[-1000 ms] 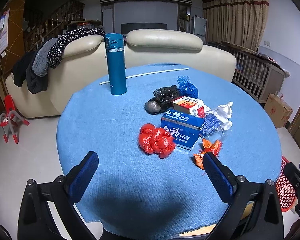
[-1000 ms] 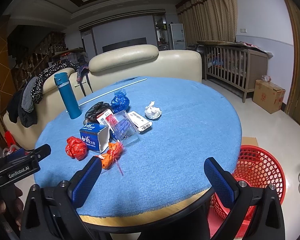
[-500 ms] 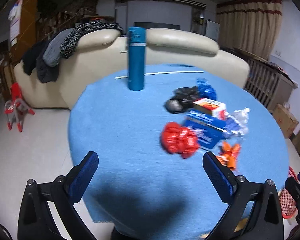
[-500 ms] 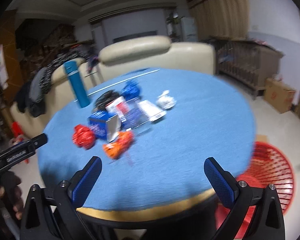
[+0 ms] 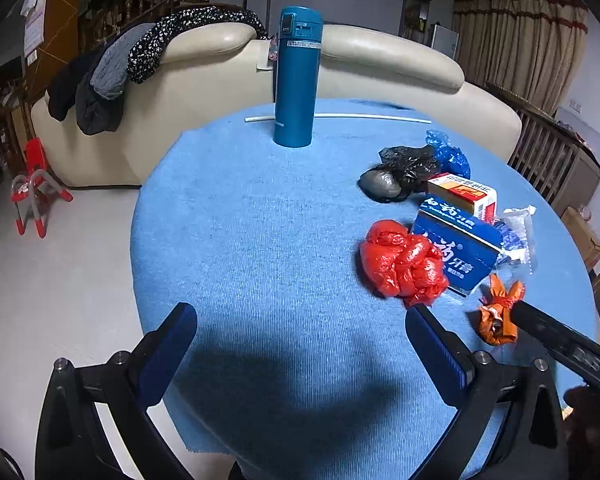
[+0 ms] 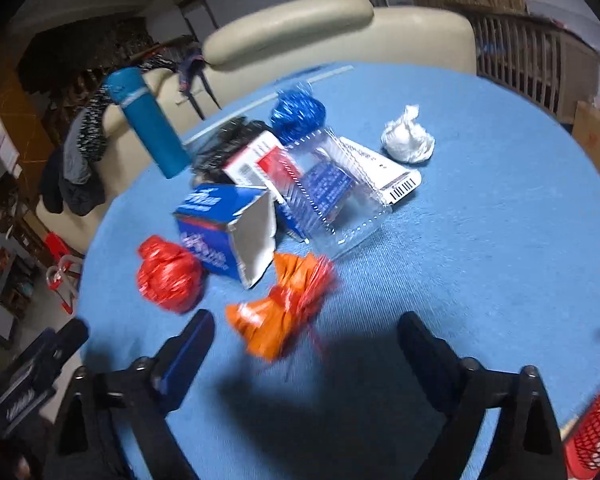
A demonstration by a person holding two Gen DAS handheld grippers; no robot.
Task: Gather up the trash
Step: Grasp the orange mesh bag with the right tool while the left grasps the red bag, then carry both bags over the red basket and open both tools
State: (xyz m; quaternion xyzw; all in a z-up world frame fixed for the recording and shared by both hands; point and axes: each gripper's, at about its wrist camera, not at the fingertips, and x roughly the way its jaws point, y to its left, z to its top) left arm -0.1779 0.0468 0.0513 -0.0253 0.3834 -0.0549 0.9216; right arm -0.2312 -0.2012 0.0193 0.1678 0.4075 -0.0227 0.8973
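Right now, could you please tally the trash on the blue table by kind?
Crumpled bags or wrappers: 5 (red, orange, black, blue, white)
Cardboard boxes: 2 (blue, red-and-white)
Clear plastic tray: 1
Barcoded white pack: 1
Total: 9

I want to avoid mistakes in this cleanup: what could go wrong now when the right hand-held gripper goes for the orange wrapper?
1. The right hand-held gripper has its jaws closing with the orange wrapper just ahead, not between them; it may close on nothing.
2. The open blue box and the red bag lie close by and could be pushed.
3. The left hand-held gripper is near; the two might collide.
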